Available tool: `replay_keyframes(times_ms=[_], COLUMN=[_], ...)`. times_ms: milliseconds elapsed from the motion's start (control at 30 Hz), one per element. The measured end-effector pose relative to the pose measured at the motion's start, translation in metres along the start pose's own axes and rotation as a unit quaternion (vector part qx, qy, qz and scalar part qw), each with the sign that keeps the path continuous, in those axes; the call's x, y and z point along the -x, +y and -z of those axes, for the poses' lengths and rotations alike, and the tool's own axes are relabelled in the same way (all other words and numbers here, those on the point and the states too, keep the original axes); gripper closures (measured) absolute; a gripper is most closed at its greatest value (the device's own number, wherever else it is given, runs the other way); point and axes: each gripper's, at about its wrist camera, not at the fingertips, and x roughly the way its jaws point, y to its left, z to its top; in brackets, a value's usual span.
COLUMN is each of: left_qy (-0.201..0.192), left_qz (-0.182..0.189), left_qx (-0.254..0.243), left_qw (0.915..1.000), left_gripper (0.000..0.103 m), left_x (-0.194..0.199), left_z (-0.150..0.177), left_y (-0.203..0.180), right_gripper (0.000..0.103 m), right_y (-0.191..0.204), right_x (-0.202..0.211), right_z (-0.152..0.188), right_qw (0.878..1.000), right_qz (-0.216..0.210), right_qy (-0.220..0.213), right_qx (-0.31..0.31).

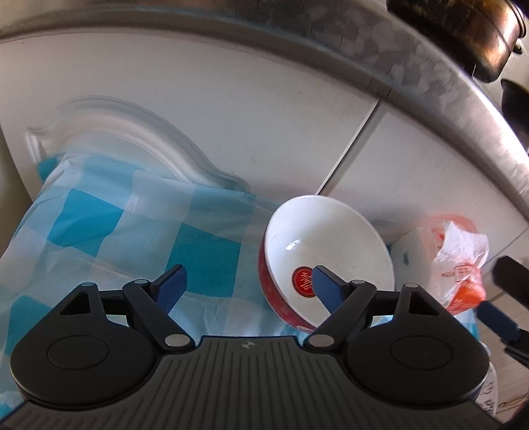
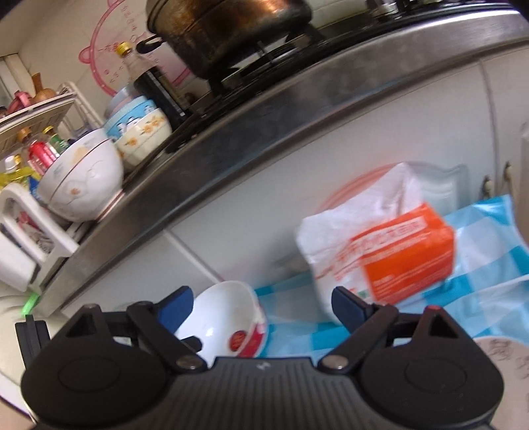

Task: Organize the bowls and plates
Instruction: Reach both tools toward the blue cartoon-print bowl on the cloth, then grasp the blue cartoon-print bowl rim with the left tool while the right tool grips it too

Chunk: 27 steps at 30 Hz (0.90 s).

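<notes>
A bowl (image 1: 330,238), red outside and white inside with a red round mark at the bottom, sits tilted on the blue-and-white checked cloth (image 1: 115,225). My left gripper (image 1: 251,287) is open. Its right finger (image 1: 327,287) reaches into the bowl and its left finger is over the cloth, so the bowl's near wall is between them untouched. In the right wrist view the same bowl (image 2: 224,317) lies low and left of centre. My right gripper (image 2: 261,307) is open just above it, holding nothing. A patterned plate (image 2: 502,357) shows at the lower right.
An orange-and-white plastic bag (image 2: 380,251) lies on the cloth right of the bowl. White cabinet doors (image 1: 215,109) stand behind. On the steel counter (image 2: 231,158) above are stacked bowls (image 2: 82,178), a dark bottle (image 2: 148,76) and a blackened pot (image 2: 231,26) on the stove.
</notes>
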Motion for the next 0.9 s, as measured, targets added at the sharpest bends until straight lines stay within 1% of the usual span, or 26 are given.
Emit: replay_keyframes(times_ms=[67, 100, 200, 233, 367, 433, 500, 533, 600, 633, 700, 733, 767, 800, 833, 900], left_qy=[0.001, -0.007, -0.011, -0.015, -0.027, -0.030, -0.023, -0.013, 0.004, 0.011, 0.032, 0.043, 0.053, 0.056, 0.060, 0.065], left_qz=[-0.004, -0.006, -0.019, -0.016, 0.001, 0.018, 0.041, 0.057, 0.087, 0.095, 0.112, 0.123, 0.128, 0.134, 0.136, 0.136], left_qx=[0.001, -0.002, -0.018, -0.021, -0.040, -0.050, -0.065, -0.073, -0.088, -0.097, -0.115, -0.117, -0.119, -0.119, -0.121, -0.126], left_qw=[1.0000, 1.0000, 0.9996, 0.9995, 0.9988, 0.9982, 0.9967, 0.9957, 0.9923, 0.9907, 0.9866, 0.9846, 0.9831, 0.9822, 0.9814, 0.9806], left_gripper=[0.004, 0.003, 0.004, 0.004, 0.004, 0.004, 0.004, 0.004, 0.005, 0.008, 0.011, 0.012, 0.013, 0.014, 0.018, 0.019], left_x=[0.000, 0.003, 0.015, 0.021, 0.047, 0.059, 0.066, 0.068, 0.067, 0.065, 0.060, 0.058, 0.055, 0.054, 0.052, 0.049], left_z=[0.000, 0.001, 0.009, 0.011, 0.025, 0.034, 0.045, 0.050, 0.063, 0.072, 0.088, 0.096, 0.102, 0.109, 0.113, 0.120], left_y=[0.001, 0.000, -0.002, -0.003, -0.015, -0.025, -0.042, -0.049, -0.068, -0.077, -0.097, -0.106, -0.113, -0.120, -0.126, -0.138], right_gripper=[0.012, 0.012, 0.012, 0.011, 0.008, 0.008, 0.008, 0.008, 0.008, 0.008, 0.011, 0.015, 0.018, 0.019, 0.020, 0.021], right_y=[-0.007, -0.010, -0.022, -0.027, -0.056, -0.071, -0.087, -0.095, -0.106, -0.111, -0.117, -0.121, -0.124, -0.127, -0.130, -0.134], right_x=[0.003, 0.007, 0.030, 0.039, 0.074, 0.086, 0.095, 0.099, 0.104, 0.106, 0.107, 0.108, 0.108, 0.108, 0.108, 0.107], right_z=[-0.001, -0.003, -0.004, -0.004, 0.000, 0.005, 0.012, 0.017, 0.025, 0.029, 0.035, 0.039, 0.042, 0.044, 0.047, 0.051], right_qw=[1.000, 1.000, 0.999, 0.998, 0.994, 0.991, 0.989, 0.989, 0.990, 0.990, 0.991, 0.991, 0.991, 0.991, 0.990, 0.990], right_qz=[0.008, 0.014, 0.036, 0.047, 0.098, 0.122, 0.137, 0.140, 0.132, 0.127, 0.119, 0.112, 0.106, 0.102, 0.099, 0.086], right_qy=[-0.002, -0.009, -0.033, -0.039, -0.048, -0.046, -0.037, -0.031, -0.021, -0.017, -0.010, -0.007, -0.004, -0.002, -0.001, 0.003], right_qx=[-0.007, -0.009, -0.006, -0.004, -0.003, -0.011, -0.027, -0.037, -0.054, -0.059, -0.067, -0.074, -0.081, -0.089, -0.097, -0.108])
